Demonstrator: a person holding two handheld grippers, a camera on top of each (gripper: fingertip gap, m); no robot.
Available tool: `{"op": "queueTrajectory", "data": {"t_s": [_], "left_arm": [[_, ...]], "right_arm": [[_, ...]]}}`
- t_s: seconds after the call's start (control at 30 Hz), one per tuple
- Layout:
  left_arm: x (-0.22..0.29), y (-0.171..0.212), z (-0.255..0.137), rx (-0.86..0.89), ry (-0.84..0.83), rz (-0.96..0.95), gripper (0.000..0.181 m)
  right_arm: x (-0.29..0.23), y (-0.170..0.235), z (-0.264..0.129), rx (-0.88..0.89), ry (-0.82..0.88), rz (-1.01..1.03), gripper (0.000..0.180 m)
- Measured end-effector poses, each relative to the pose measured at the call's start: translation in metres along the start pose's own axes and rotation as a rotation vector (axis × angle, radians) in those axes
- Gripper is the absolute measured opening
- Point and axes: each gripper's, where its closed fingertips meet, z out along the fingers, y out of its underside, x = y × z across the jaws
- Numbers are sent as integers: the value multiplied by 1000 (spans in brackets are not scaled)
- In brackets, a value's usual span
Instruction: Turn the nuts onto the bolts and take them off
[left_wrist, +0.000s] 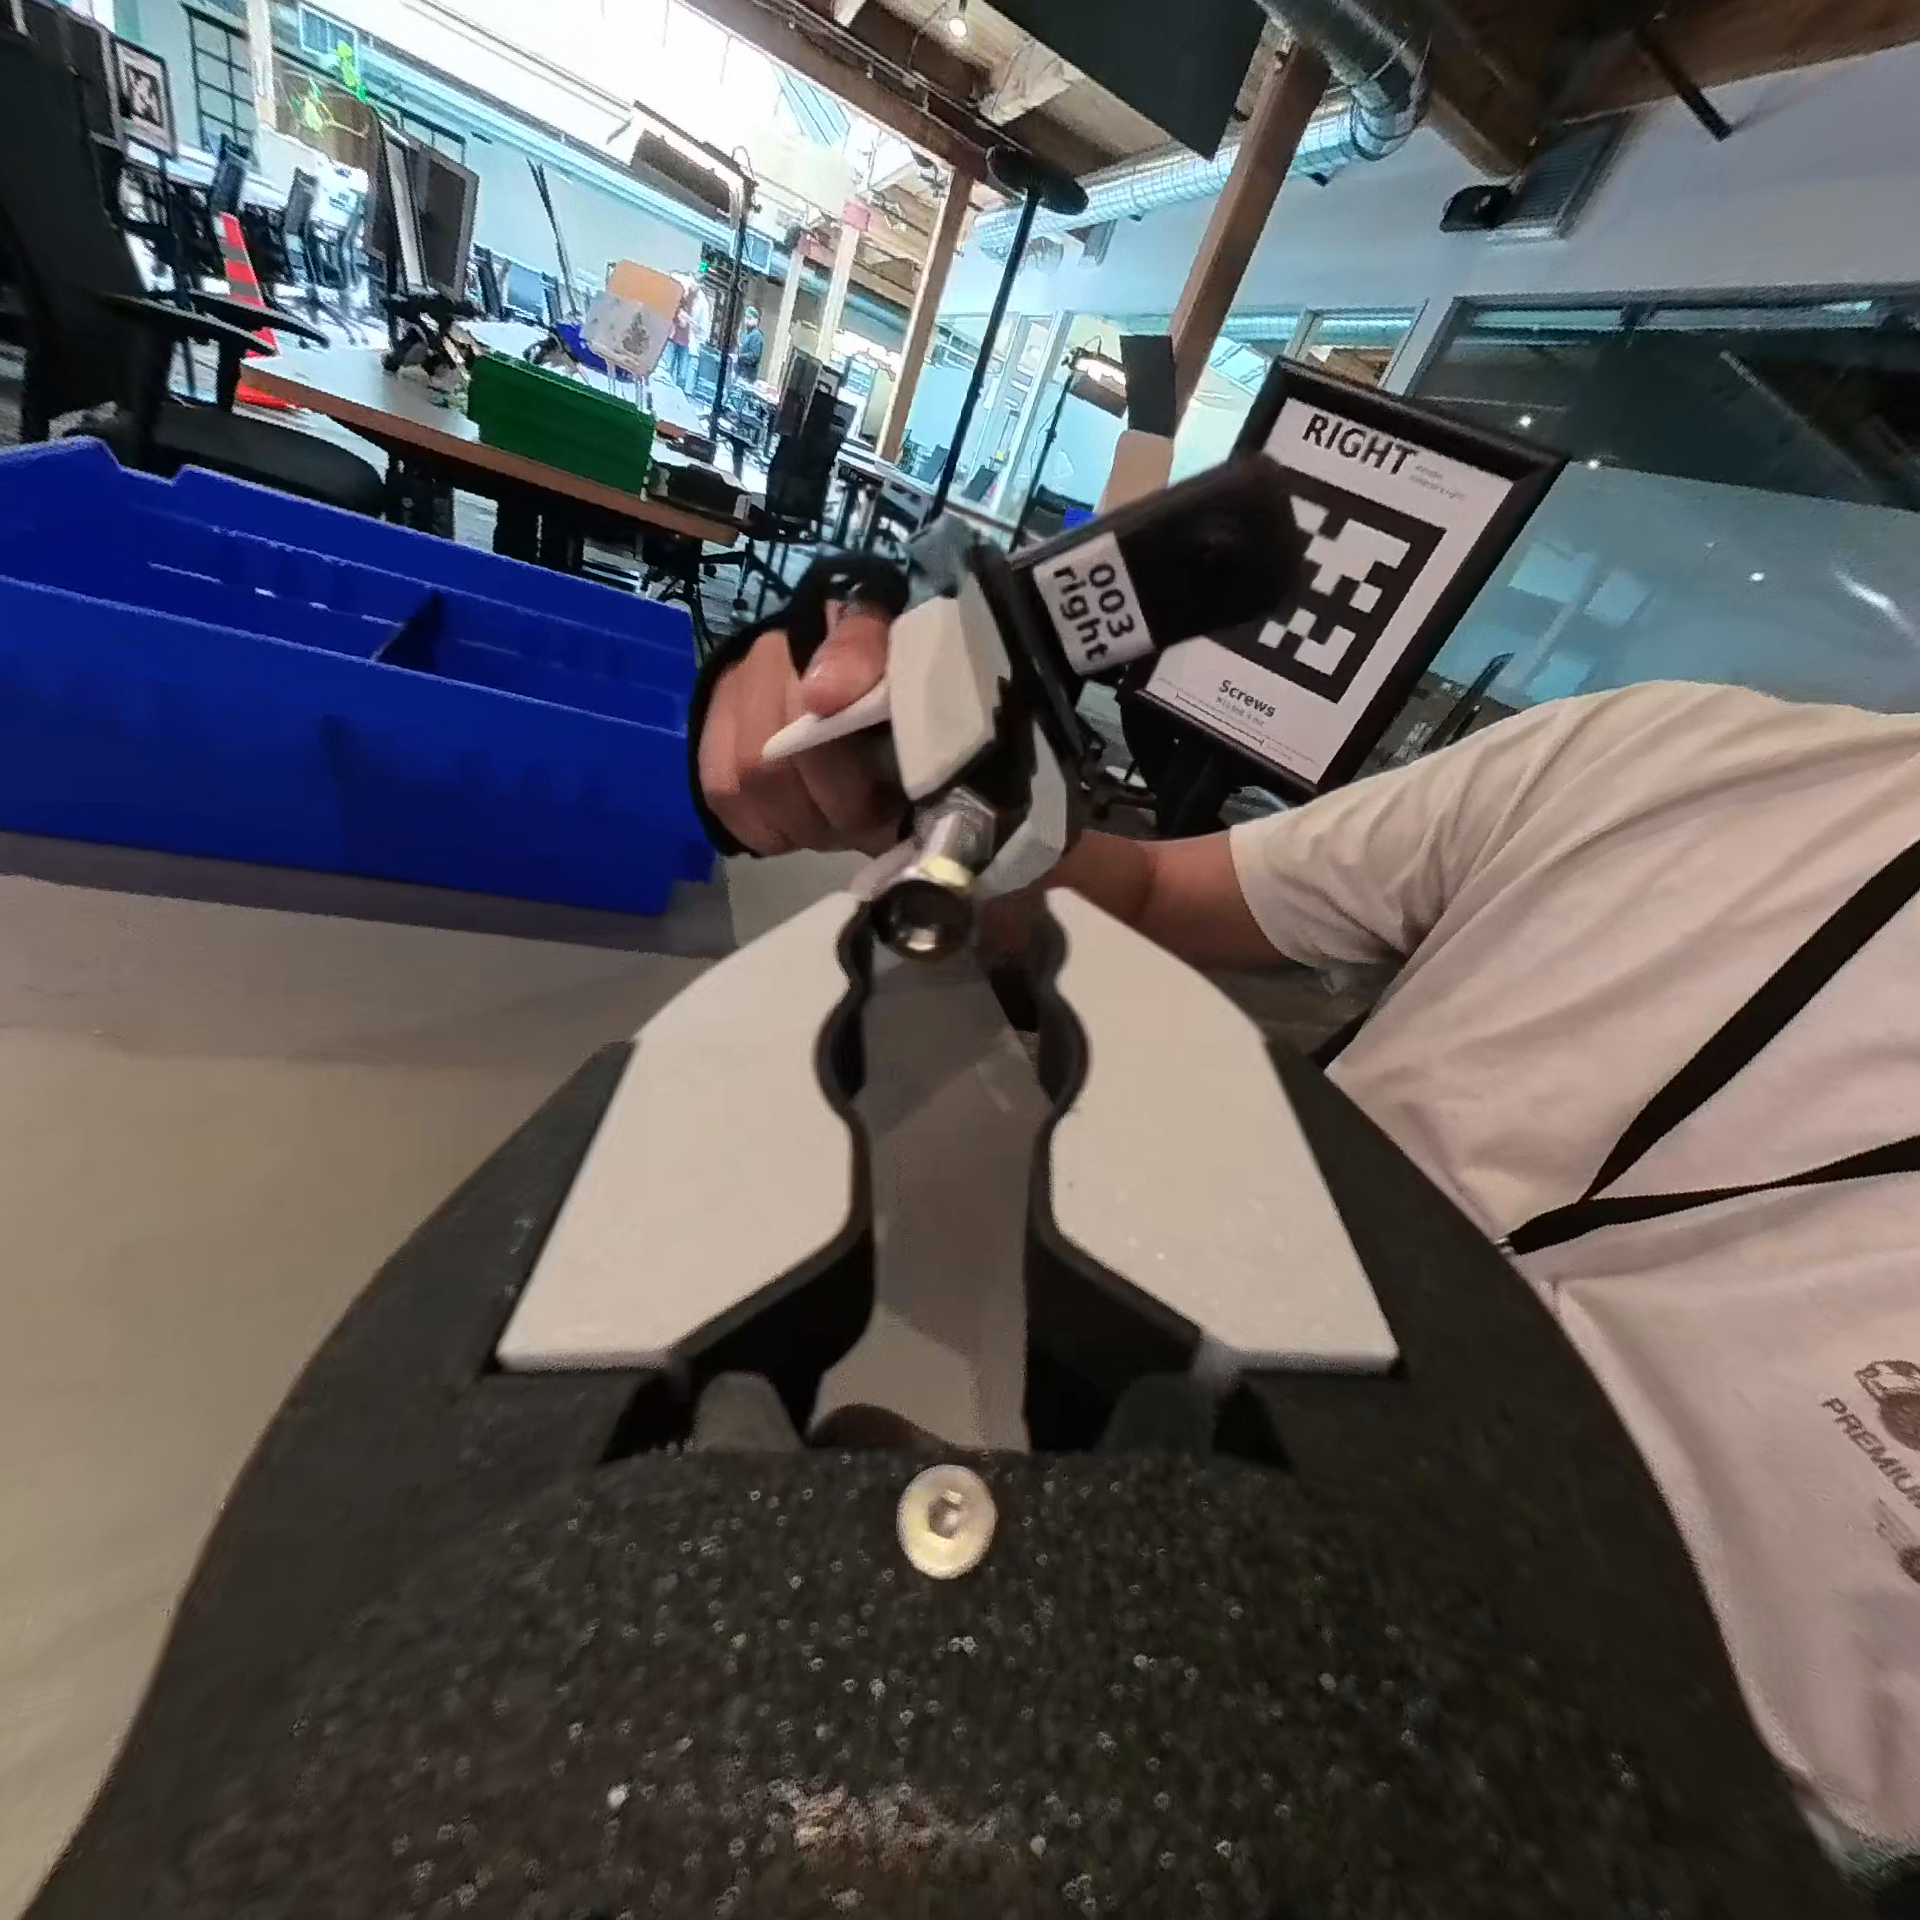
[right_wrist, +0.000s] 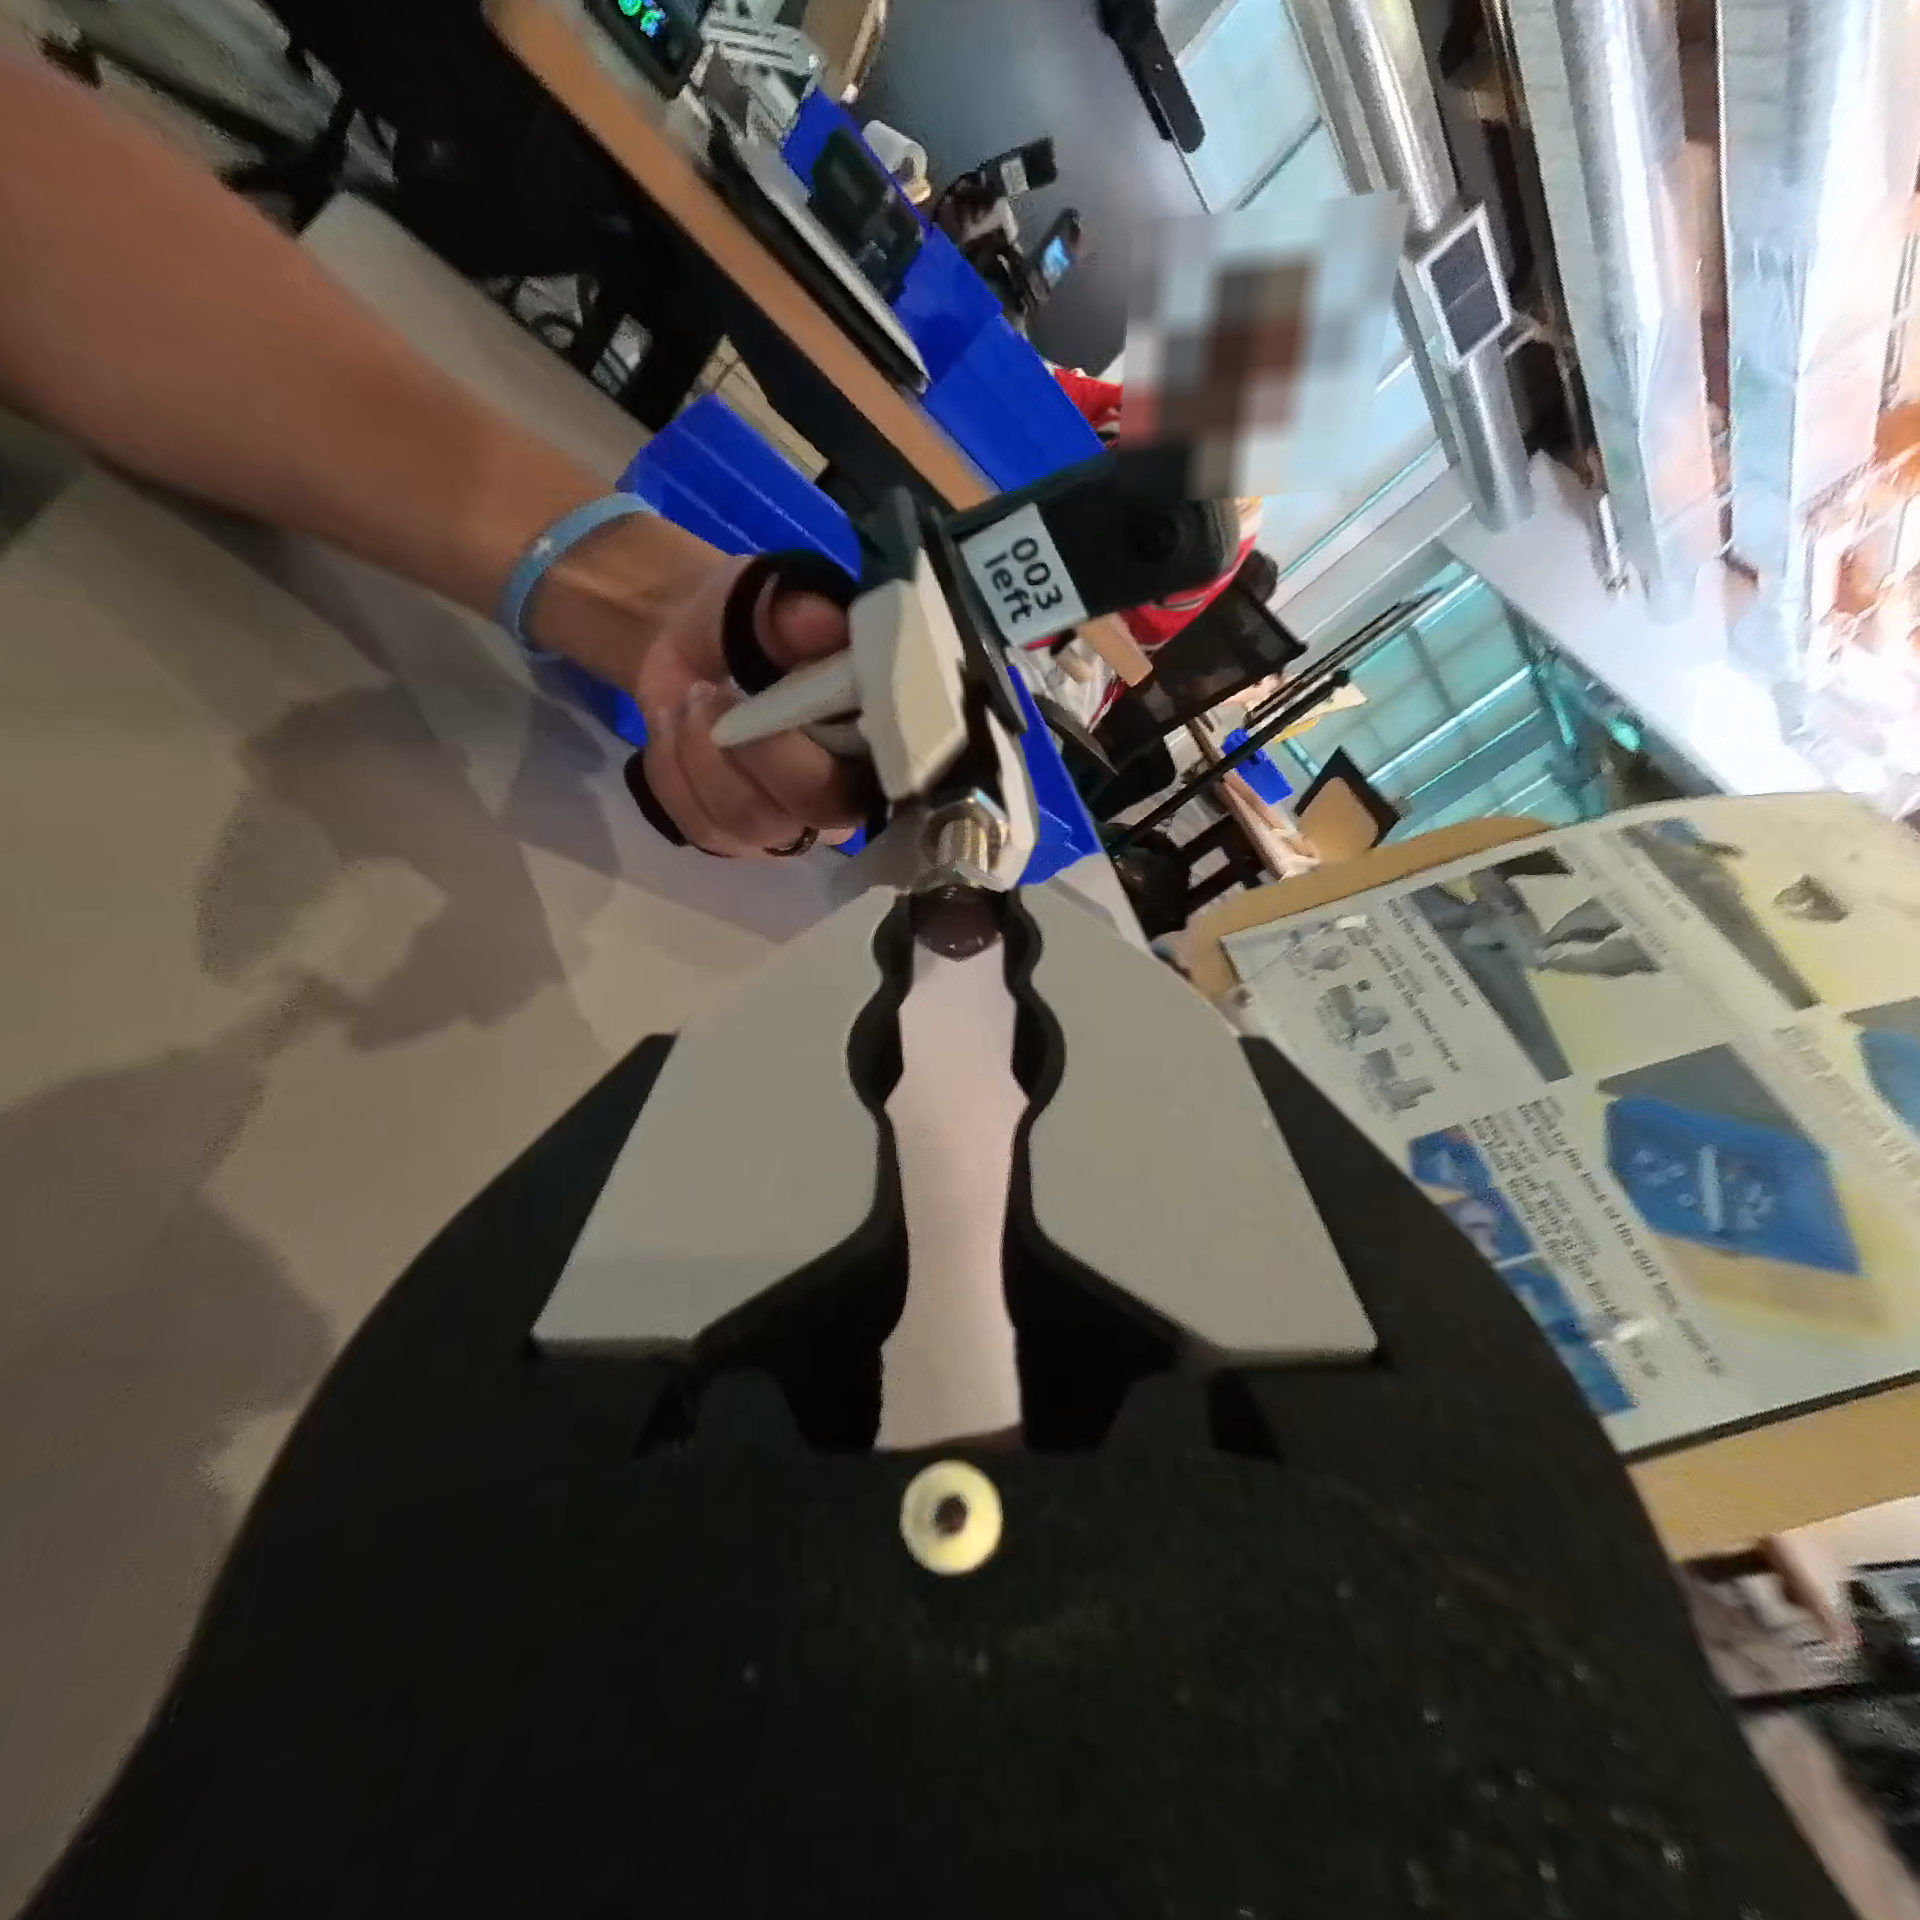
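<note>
Your left hand-held gripper nipping the bolt head, your right hand-held gripper clamped on its far end, nut threaded between, both above the desk.

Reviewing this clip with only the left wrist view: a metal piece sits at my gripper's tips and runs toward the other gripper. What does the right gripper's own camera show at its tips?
Observer: The right gripper is shut on a dark, round end of the bolt assembly.
Operator: What lies beyond that end?
Observer: A threaded metal section with a hex part runs into the fingertips of the left gripper.
Operator: Anything beside the work area?
Observer: A printed instruction sheet with pictures lies on a board at the right of that view.
</note>
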Motion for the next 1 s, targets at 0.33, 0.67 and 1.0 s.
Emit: {"op": "queueTrajectory", "data": {"t_s": [0.33,0.67,1.0], "left_arm": [[-12,-9,-5,-168,-433,581,45],[4,-9,1,-379,-647,995,43],[3,-6,3,-360,-592,990,20]], "right_arm": [[9,-5,-7,240,-239,790,16],[-1,-12,-4,392,-493,1251,16],[-3,-14,-3,386,-499,1239,16]]}}
